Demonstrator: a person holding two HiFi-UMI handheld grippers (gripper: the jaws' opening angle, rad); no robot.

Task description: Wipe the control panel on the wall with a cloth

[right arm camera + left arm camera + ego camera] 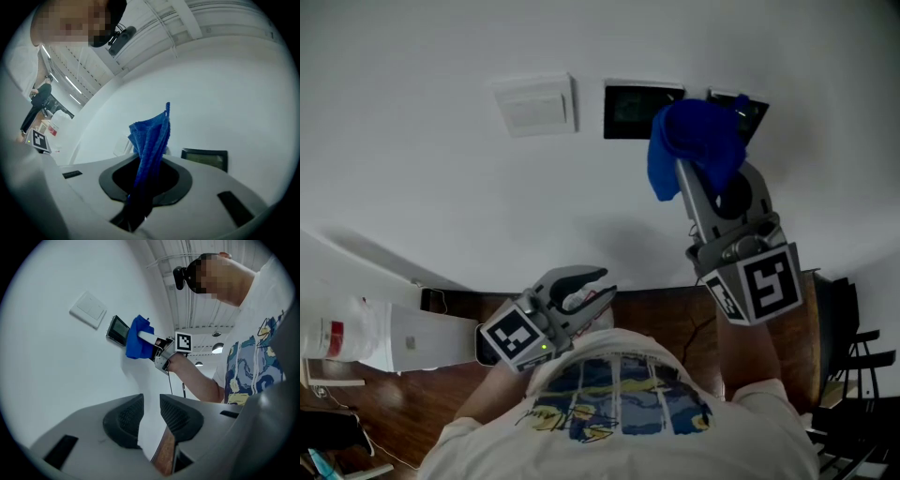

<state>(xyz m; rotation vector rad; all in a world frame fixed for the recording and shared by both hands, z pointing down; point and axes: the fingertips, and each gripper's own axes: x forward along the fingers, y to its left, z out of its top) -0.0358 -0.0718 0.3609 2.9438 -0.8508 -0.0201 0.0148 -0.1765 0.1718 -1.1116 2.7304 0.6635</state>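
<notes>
At wall, right gripper (701,167) clamping blue cloth (680,141) beside control panel (639,111); wiping seemingly just starting. Left gripper (602,286) idling, jaws slightly apart.

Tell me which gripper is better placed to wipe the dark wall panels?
The right. The right gripper is shut on the blue cloth, raised by the dark rectangular control panel. The left gripper hangs low by the person's shirt, jaws slightly apart, empty.

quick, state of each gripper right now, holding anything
left gripper: fingers slightly open, holding nothing
right gripper: closed on the blue cloth
</notes>
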